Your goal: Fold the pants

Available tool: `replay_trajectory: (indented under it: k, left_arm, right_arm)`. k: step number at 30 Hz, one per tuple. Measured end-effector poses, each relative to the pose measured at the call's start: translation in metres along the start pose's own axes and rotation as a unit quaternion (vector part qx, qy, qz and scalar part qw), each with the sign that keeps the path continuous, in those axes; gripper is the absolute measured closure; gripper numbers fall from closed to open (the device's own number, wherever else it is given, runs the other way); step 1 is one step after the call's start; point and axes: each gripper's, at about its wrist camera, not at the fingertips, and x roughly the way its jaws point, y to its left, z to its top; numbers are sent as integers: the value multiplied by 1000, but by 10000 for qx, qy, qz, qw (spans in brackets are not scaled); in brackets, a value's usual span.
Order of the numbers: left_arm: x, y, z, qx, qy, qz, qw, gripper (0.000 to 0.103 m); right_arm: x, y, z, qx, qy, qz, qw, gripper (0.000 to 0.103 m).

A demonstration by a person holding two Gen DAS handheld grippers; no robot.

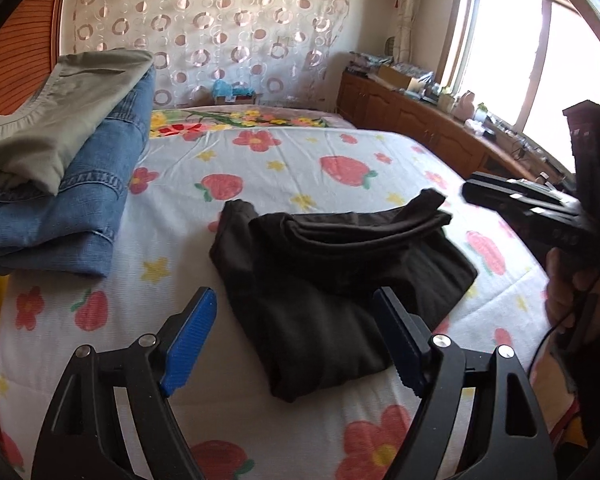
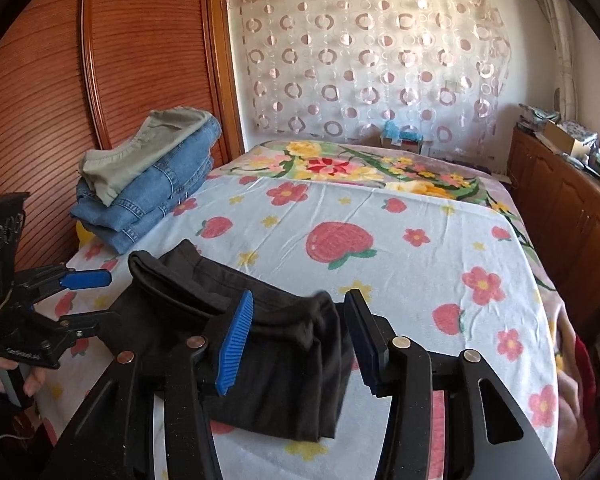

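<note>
I see black pants (image 1: 332,280) folded on bed (image 1: 300,160) | both grippers' fingers apart, empty | right gripper (image 2: 300,344) nearer, over fold's right end; left gripper (image 1: 296,336) at near edge.

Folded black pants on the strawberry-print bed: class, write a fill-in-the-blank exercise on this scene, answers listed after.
1. The folded black fabric pants lie on the ___-print white bed sheet.
2. The olive-green folded garment rests on top of folded blue ___.
3. Both tongs, left and right, have ___ jaws.

Answers: strawberry; jeans; open
</note>
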Motion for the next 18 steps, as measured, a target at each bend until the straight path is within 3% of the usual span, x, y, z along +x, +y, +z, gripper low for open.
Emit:
replay_trajectory:
  k: [3, 11, 18]
  left_arm:
    - [3, 2, 1, 74, 69, 160, 9998, 22]
    - [12, 8, 13, 148, 112, 143, 9997, 22]
    - [26, 12, 29, 211, 196, 204, 9994, 23]
  right_arm:
    - [-2, -6, -5, 1, 94, 49, 9999, 53]
    - [16, -7, -14, -349, 577, 128, 9976, 53]
    - [52, -9, 4, -606, 955, 35, 9936, 53]
